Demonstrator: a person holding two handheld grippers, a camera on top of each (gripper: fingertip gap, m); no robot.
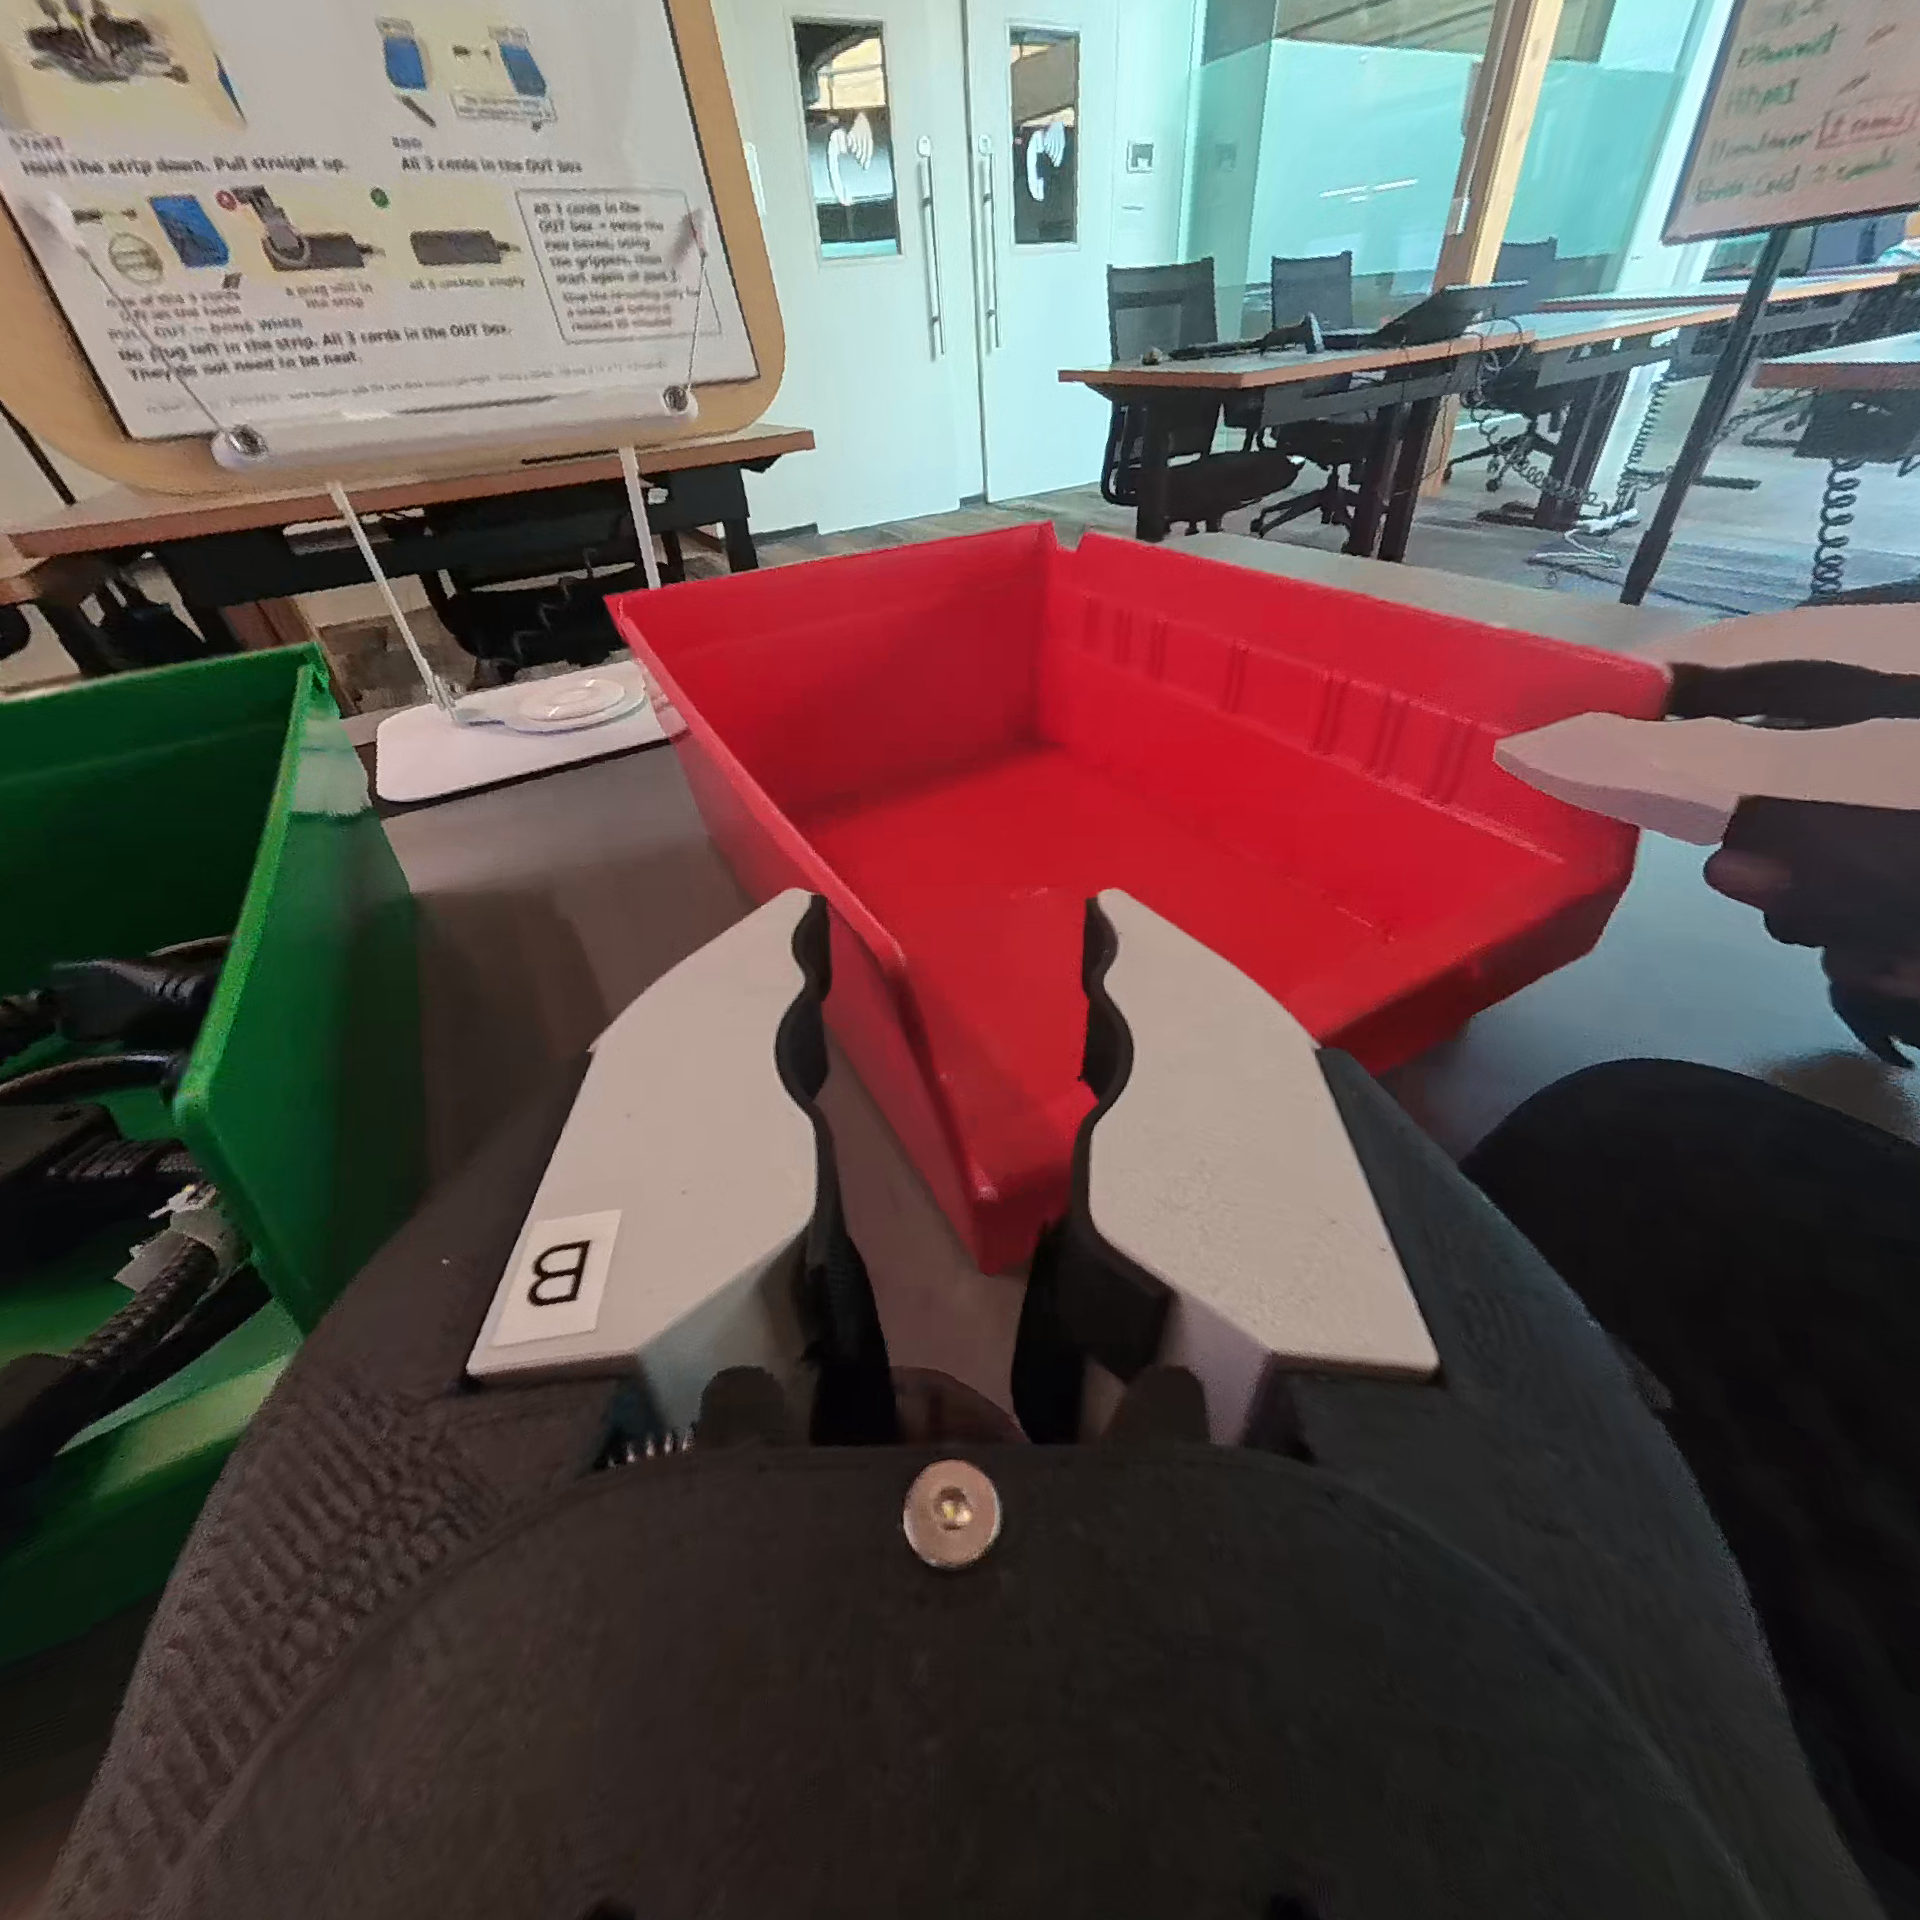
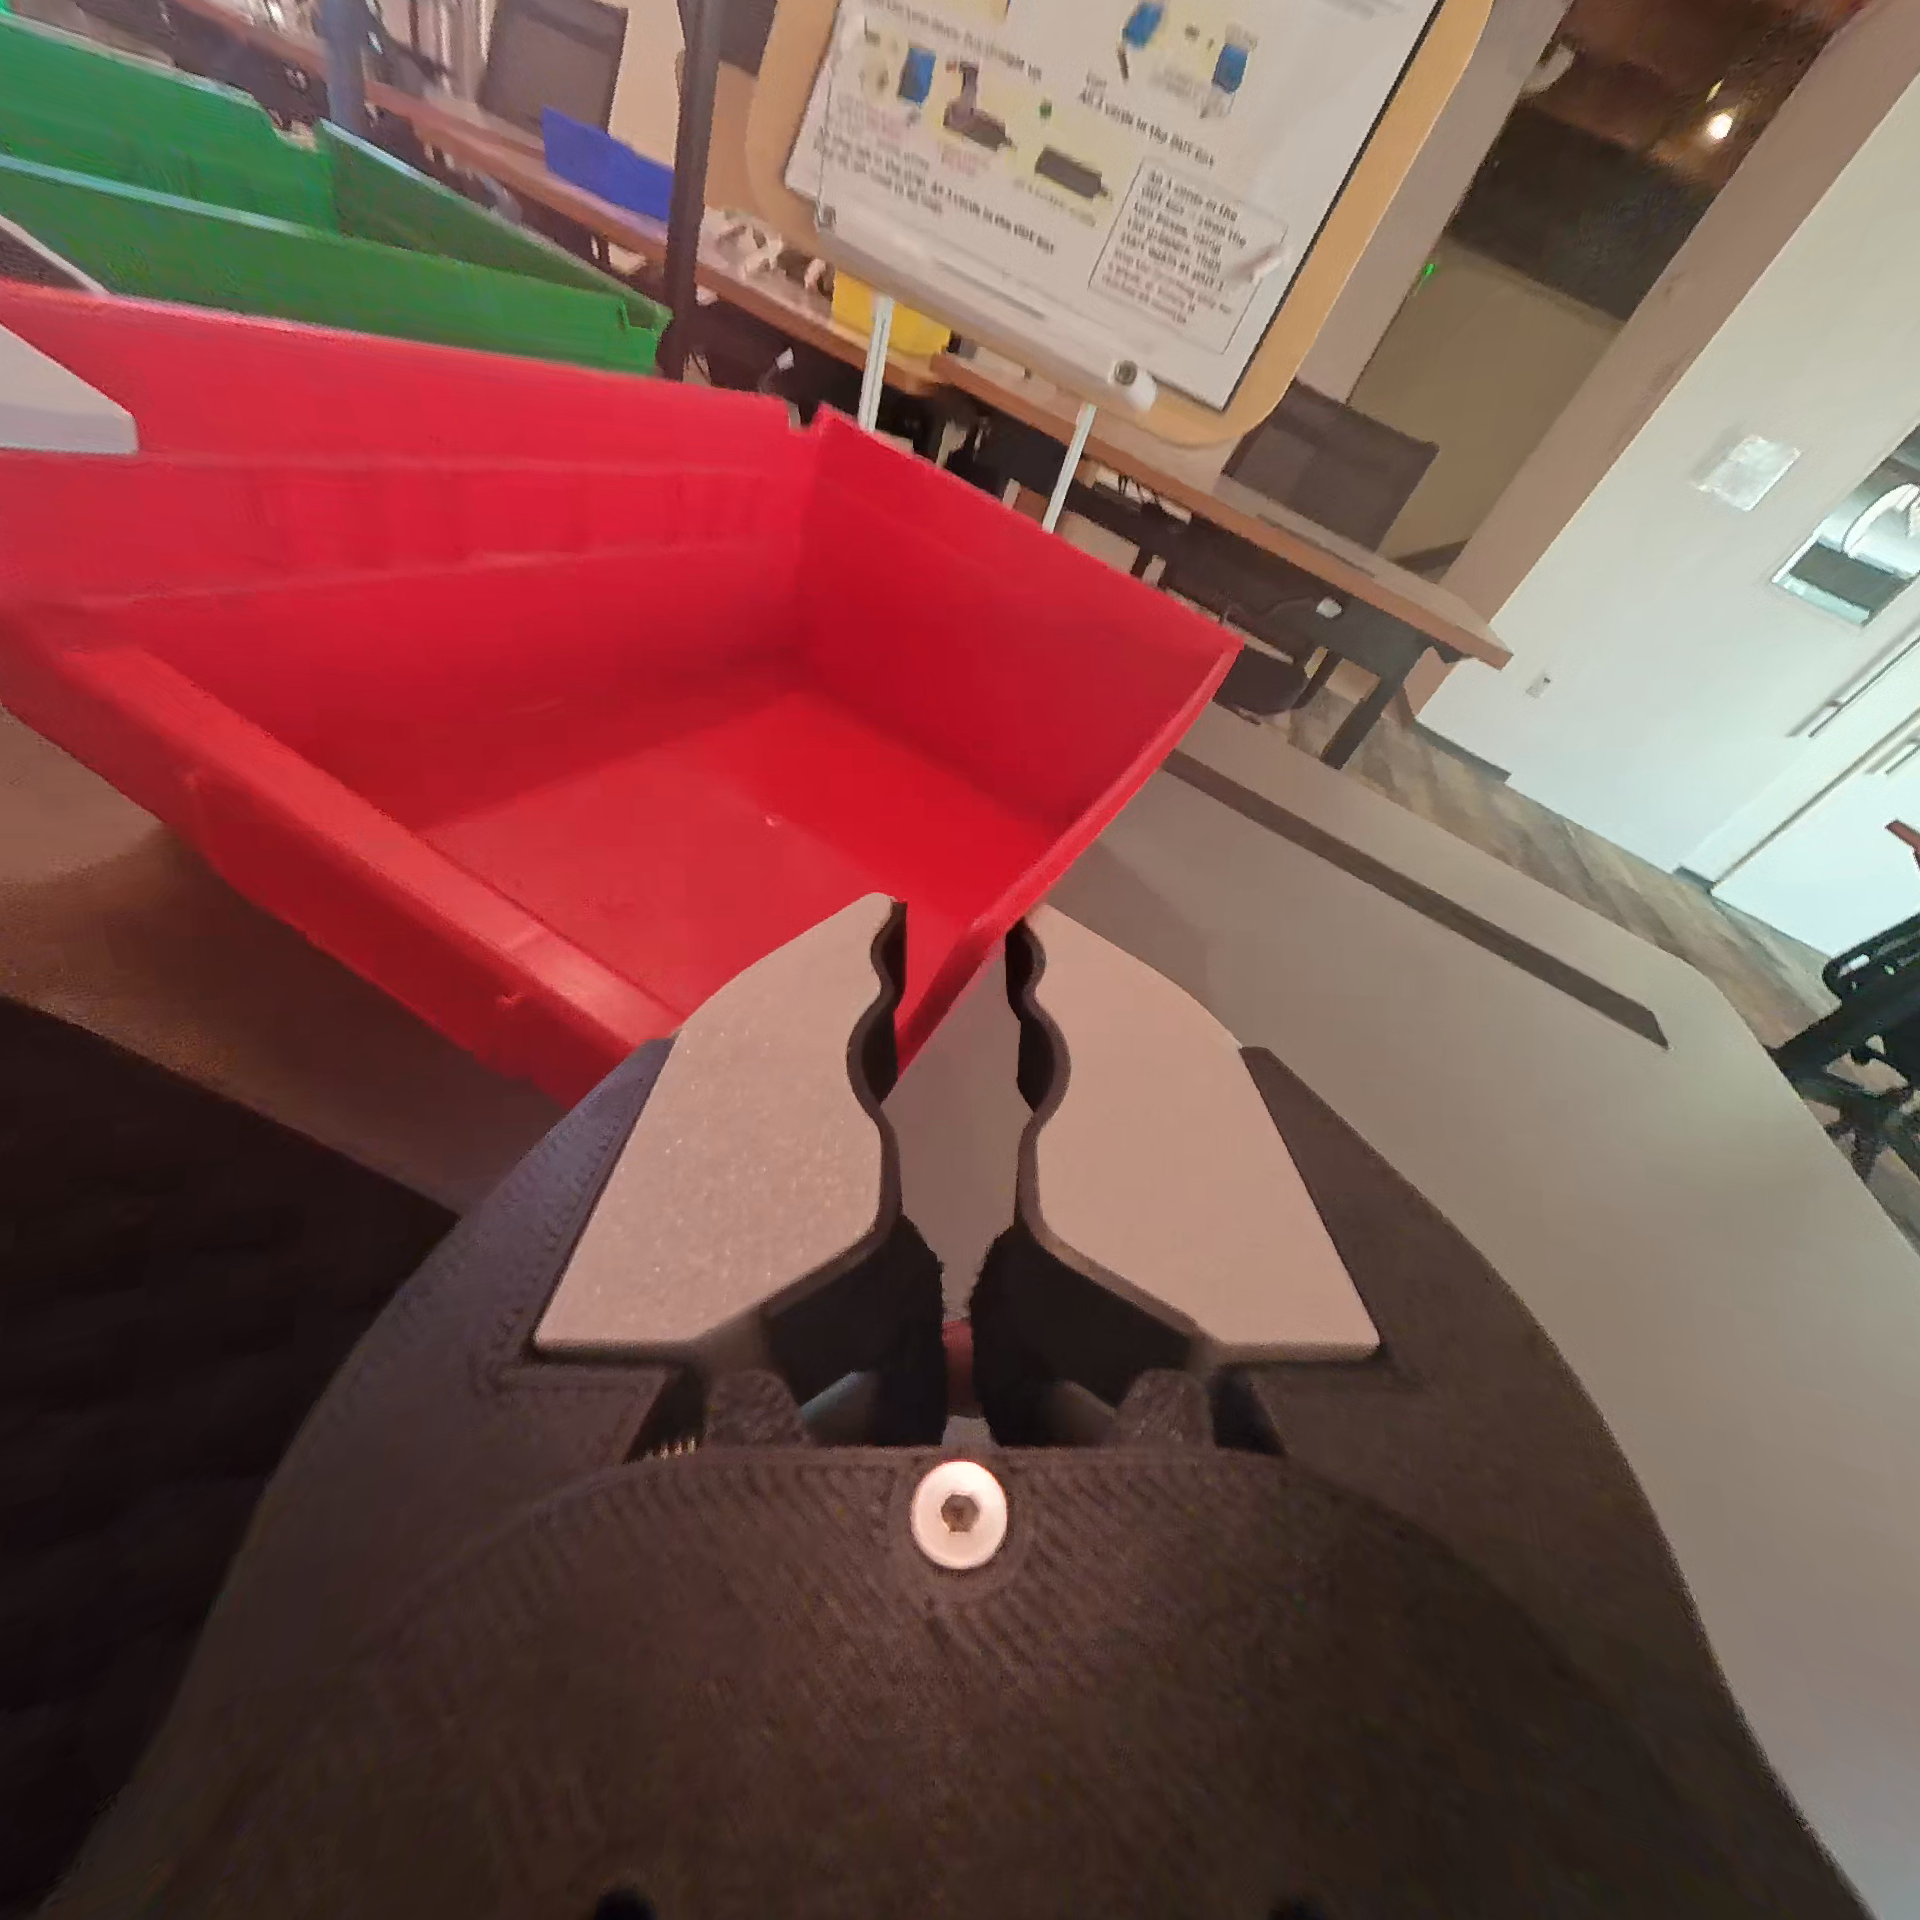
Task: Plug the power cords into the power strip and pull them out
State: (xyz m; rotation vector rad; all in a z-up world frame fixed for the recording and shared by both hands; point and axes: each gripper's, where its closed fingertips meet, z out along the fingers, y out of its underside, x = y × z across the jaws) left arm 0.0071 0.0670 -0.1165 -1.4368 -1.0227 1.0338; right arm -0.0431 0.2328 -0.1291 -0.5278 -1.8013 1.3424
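Observation:
An empty red bin point(image 1: 883, 665) stands on the table in front of both grippers. My left gripper point(image 1: 956, 914) is open, with its jaws astride the bin's near left wall and nothing gripped. My right gripper point(image 2: 958, 920) has a narrow gap, and the bin's near right wall point(image 2: 1101, 810) runs between its fingers; it also shows at the right edge of the left wrist view point(image 1: 1621, 774). Black power cords point(image 1: 104, 997) lie in a green bin point(image 1: 312, 935) on the left. No power strip is in view.
An instruction board point(image 1: 416, 208) on a white stand point(image 1: 499, 748) stands behind the bins, also in the right wrist view point(image 2: 1039, 156). More green bins point(image 2: 260, 270) lie beyond the red bin point(image 2: 416, 582). Desks and chairs point(image 1: 1195, 416) fill the room behind the grey table point(image 2: 1351, 987).

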